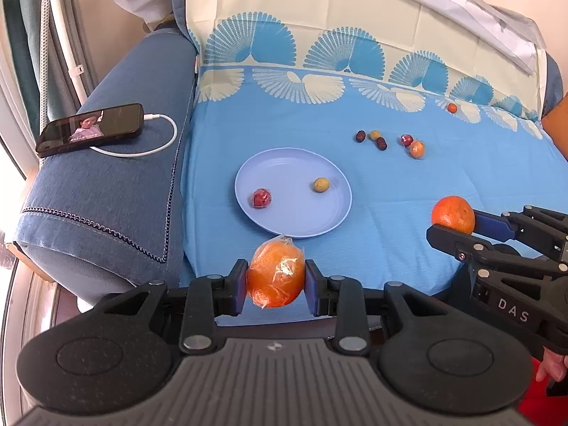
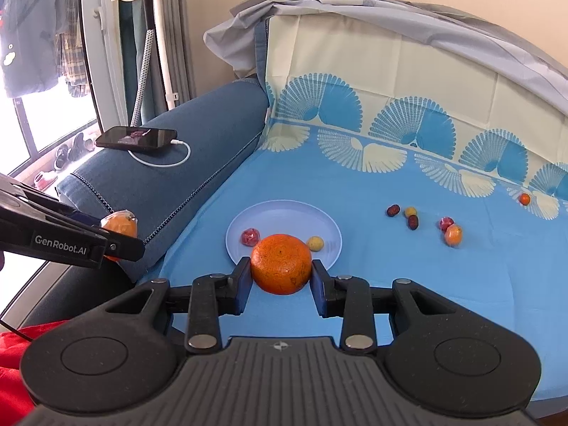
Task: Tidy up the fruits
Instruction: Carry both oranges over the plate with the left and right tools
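My left gripper (image 1: 276,285) is shut on a plastic-wrapped orange (image 1: 276,275), held just in front of the light blue plate (image 1: 319,213). My right gripper (image 2: 282,280) is shut on a bare orange (image 2: 281,263), held near the plate's (image 2: 284,213) front rim. The plate holds a red wrapped fruit (image 1: 262,198) and a small yellow-green fruit (image 1: 321,184). Several small fruits (image 1: 381,141) lie loose on the blue sheet beyond the plate, with one small orange fruit (image 1: 452,107) farther back. The right gripper with its orange (image 1: 453,213) shows at the right of the left wrist view.
A blue sofa arm (image 1: 117,163) at the left carries a phone (image 1: 92,128) with a white charging cable (image 1: 167,135). The sofa back, covered by patterned cloth (image 1: 319,42), rises behind the fruits. A garment steamer pole (image 2: 149,35) stands by the window.
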The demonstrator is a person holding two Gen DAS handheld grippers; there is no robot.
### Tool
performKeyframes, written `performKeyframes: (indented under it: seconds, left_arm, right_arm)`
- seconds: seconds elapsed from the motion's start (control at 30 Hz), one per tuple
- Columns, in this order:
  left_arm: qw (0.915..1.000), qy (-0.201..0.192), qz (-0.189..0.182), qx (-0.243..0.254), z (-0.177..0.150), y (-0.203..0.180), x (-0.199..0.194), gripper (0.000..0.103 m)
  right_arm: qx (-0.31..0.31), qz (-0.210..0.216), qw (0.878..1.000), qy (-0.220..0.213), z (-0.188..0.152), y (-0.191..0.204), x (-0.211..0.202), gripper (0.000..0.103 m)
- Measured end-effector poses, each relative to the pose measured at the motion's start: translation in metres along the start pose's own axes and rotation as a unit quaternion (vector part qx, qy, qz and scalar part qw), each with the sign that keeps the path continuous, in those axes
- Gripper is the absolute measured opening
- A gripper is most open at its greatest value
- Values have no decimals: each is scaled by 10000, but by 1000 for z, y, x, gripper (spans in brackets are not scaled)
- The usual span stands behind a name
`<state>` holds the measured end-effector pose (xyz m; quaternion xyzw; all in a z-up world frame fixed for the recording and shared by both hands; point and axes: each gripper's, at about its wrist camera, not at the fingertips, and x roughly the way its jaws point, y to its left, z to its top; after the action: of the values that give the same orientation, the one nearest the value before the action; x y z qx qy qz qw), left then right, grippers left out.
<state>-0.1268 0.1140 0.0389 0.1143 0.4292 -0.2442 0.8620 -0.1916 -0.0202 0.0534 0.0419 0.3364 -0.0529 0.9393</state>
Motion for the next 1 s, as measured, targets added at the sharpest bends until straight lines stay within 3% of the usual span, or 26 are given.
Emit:
performKeyframes:
  seconds: [0.47,1.0]
  left_arm:
    - [9995,-62,233,-205,33,11,26,36]
    - [9983,505,254,-163,83,8,128,36]
  right_arm:
    - [189,-134,9995,214,6,-12,34,37]
    - [265,44,9966,783,19,-25,131,37]
